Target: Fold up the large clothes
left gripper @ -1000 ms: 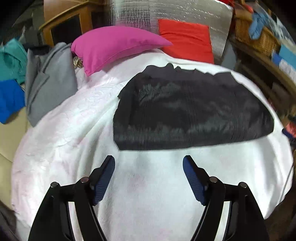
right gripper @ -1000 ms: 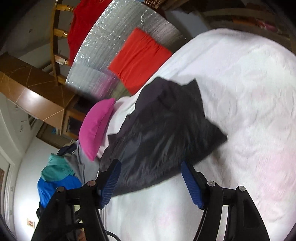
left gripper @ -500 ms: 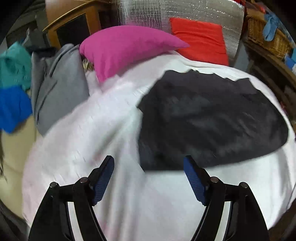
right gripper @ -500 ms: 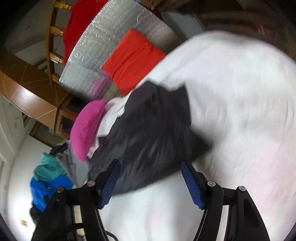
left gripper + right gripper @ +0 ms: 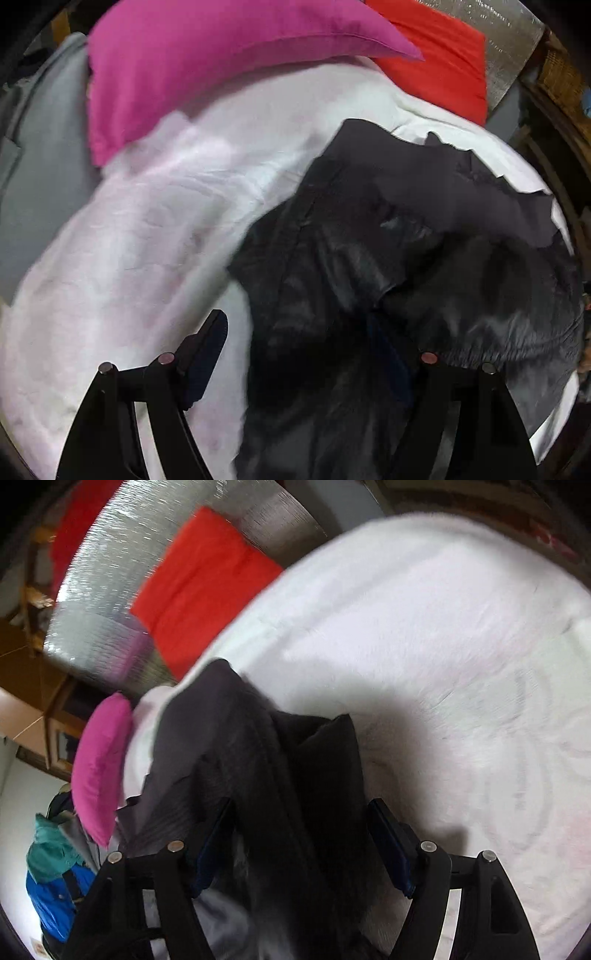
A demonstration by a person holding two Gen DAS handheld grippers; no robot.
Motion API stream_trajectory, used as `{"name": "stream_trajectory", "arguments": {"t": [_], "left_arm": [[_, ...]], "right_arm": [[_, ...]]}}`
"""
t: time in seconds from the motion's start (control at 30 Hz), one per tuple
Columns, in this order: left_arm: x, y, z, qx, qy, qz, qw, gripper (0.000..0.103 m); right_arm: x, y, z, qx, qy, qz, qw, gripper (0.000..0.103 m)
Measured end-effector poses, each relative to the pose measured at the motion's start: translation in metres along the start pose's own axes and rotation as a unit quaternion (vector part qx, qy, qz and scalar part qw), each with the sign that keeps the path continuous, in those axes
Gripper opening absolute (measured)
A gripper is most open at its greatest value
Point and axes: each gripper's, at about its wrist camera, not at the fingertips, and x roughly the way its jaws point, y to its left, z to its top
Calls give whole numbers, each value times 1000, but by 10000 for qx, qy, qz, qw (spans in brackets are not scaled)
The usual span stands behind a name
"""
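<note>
The black garment [image 5: 406,258] on the bed [image 5: 147,240] is judged light, limp and slippery; both tongs, left [image 5: 306,354] and right [image 5: 299,842], are spread over its edge, ungripped; hems are best pinched.

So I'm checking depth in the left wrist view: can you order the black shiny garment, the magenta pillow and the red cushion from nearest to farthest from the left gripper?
1. Black shiny garment: under the left gripper, to its right.
2. Magenta pillow: beyond, upper left.
3. Red cushion: farthest, upper right, behind the pillow's tip.
</note>
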Motion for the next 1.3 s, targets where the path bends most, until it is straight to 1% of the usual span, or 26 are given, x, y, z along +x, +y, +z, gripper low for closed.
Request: {"name": "stream_trajectory", "arguments": {"t": [0.03, 0.07, 0.1, 0.13, 0.17, 0.23, 0.27, 0.33, 0.37, 0.4, 0.43, 0.47, 0.53, 0.6, 0.67, 0.7, 0.73, 0.8, 0.83, 0.9, 0.93, 1.0, 1.03, 1.1, 1.2, 1.3], "left_arm": [[2, -1, 2, -3, -66, -83, 9999, 78], [3, -1, 4, 8, -98, -124, 9999, 78], [5, -1, 6, -23, -125, -137, 9998, 69], [6, -1, 9, -98, -149, -162, 9997, 59], [7, -1, 12, -186, -126, -171, 9996, 46], [6, -2, 16, -312, -215, -57, 9993, 33], [3, -3, 19, -341, -307, -5, 9989, 25], [-2, -5, 21, -310, -532, 97, 9981, 22], [-2, -4, 19, -338, -585, 158, 9976, 22], [-1, -5, 16, -381, -555, 207, 9975, 22], [8, -5, 12, -414, -415, 285, 9979, 23], [12, -7, 10, -404, -363, 327, 9980, 24], [7, -14, 7, -345, -422, 491, 9973, 25], [-5, -16, 5, -410, -429, 509, 9969, 29], [-22, -13, -2, -506, -591, 349, 9964, 29], [-34, -12, -6, -503, -780, 310, 9952, 31], [-45, -13, -11, -469, -918, 372, 9940, 33], [-67, -17, -26, -302, -1136, 546, 9916, 47], [-78, -21, -36, -150, -1253, 588, 9903, 50], [-98, -27, -58, 194, -1435, 692, 9870, 69], [-109, -32, -74, 358, -1550, 763, 9843, 72], [-126, -31, -98, 607, -1642, 793, 9814, 73], [-132, -34, -116, 719, -1621, 769, 9811, 73], [-139, -35, -138, 672, -1556, 578, 9838, 74], [-140, -34, -167, 433, -1445, 199, 9884, 74], [-140, -36, -193, 56, -1425, -108, 9897, 74]], "right_arm": [[2, 8, -2, -181, -53, 82, 9998, 76], [3, 18, -4, -447, -68, 0, 9990, 66], [3, 26, -6, -638, -105, -141, 9978, 56], [1, 34, -7, -787, -161, -234, 9965, 42], [-3, 40, -8, -848, -249, -252, 9958, 33], [-17, 48, -7, -879, -529, -165, 9946, 25], [-27, 54, -8, -952, -778, -76, 9924, 23], [-39, 61, -13, -1151, -1159, -78, 9865, 23], [-36, 60, -15, -1166, -1222, -214, 9854, 23], [-27, 57, -17, -1143, -1126, -384, 9863, 23], [-13, 48, -18, -1061, -893, -640, 9883, 23], [-4, 39, -19, -957, -749, -734, 9899, 26], [-6, 28, -22, -699, -712, -571, 9934, 33], [-21, 25, -24, -478, -711, -391, 9956, 37], [-40, 22, -27, -331, -797, -186, 9961, 59], [-55, 20, -31, -313, -977, -57, 9947, 62], [-65, 22, -34, -321, -1081, 29, 9936, 65], [-89, 20, -42, -338, -1177, 237, 9922, 67], [-95, 18, -42, -356, -1171, 307, 9920, 67], [-110, 15, -51, -442, -1056, 414, 9926, 68], [-114, 17, -53, -481, -999, 422, 9929, 68], [-126, 13, -64, -558, -922, 381, 9934, 68], [-130, 12, -69, -548, -901, 399, 9936, 68], [-138, 5, -84, -389, -808, 650, 9939, 69], [-139, -2, -106, -220, -660, 1003, 9925, 70], [-127, -2, -137, 0, -435, 1328, 9902, 72]]}}
